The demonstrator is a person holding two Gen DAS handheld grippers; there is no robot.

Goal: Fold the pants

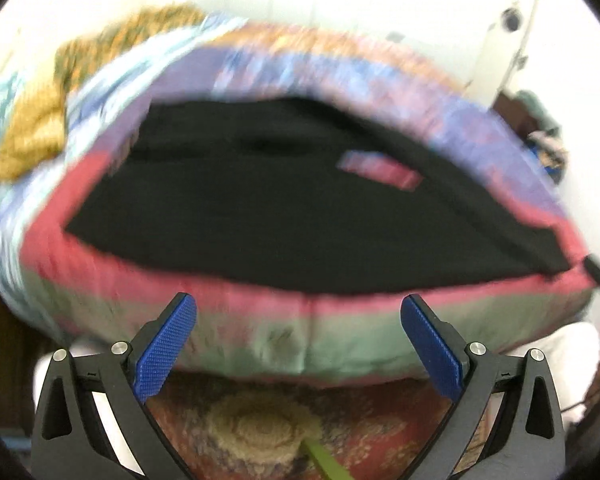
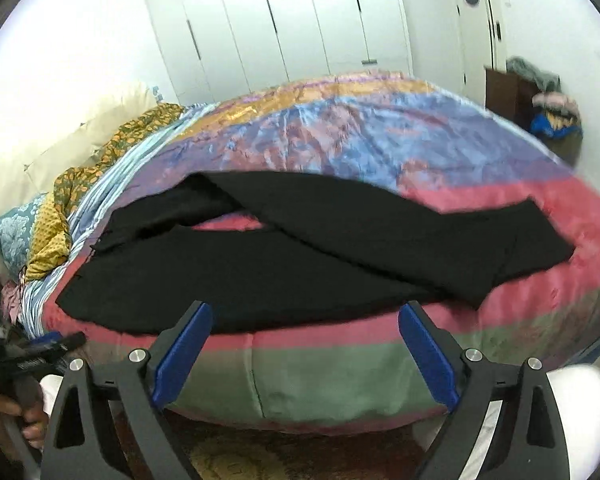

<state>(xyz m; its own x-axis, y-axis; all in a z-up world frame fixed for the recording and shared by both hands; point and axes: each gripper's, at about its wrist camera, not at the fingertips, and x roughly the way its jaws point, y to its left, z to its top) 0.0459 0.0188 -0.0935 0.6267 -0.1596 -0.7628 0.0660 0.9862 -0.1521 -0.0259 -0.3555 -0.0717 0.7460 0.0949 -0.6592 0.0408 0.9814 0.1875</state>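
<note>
Pants point(image 2: 308, 248) lie spread on the bed point(image 2: 340, 372), legs crossed. Both tools, left point(image 1: 299, 344) and right point(image 2: 305, 352), gape wide, empty, hanging off the near edge. I judge the cloth soft, limp; I'd pinch hem or waistband corners.

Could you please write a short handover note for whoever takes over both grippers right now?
Left gripper: open, empty, off the bed's near edge.
Right gripper: open, empty, also clear of the cloth.
Black fabric pants: spread across the multicoloured striped quilt, one leg crossing the other, a gap between them.
Done: pants laid out and released.
Left: no tidy fold is visible yet; regrip and fold them.
</note>
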